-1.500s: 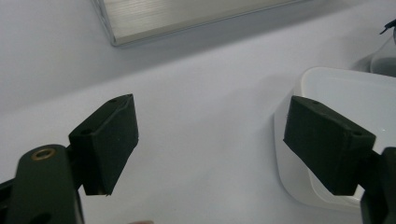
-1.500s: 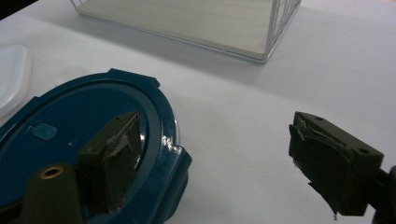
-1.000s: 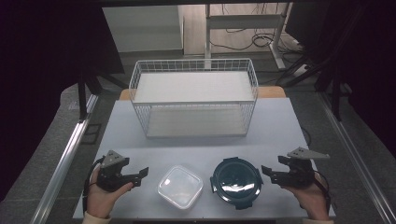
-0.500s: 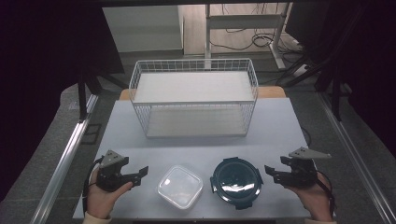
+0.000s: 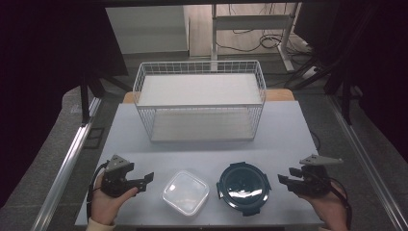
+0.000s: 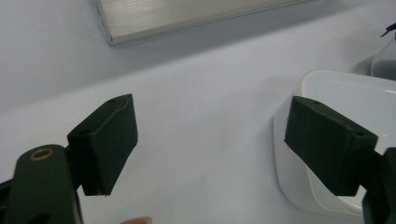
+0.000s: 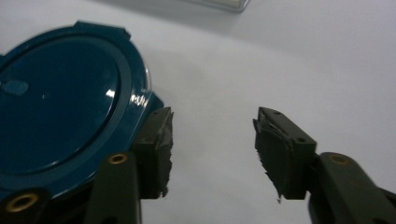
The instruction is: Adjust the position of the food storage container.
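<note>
A clear square plastic container (image 5: 185,192) lies at the front middle of the white table (image 5: 288,130). Right of it sits a round dark teal lidded container (image 5: 243,186). My left gripper (image 5: 146,179) rests left of the clear container, pointing at it. Its jaws are open and bare in the left gripper view (image 6: 210,144), where the clear container (image 6: 345,93) lies behind the right jaw. My right gripper (image 5: 284,179) points at the teal container from the right. Its jaws (image 7: 212,149) have just been closing, half apart over bare table, with the teal lid (image 7: 60,98) beside the left jaw.
A white wire basket (image 5: 199,107) with a pale floor stands at the back middle of the table. A metal rail (image 5: 67,163) runs along the table's left side. Cables and desk legs lie on the floor beyond the table.
The right gripper's jaws have drawn closer together. Both hands and both containers stay where they were.
</note>
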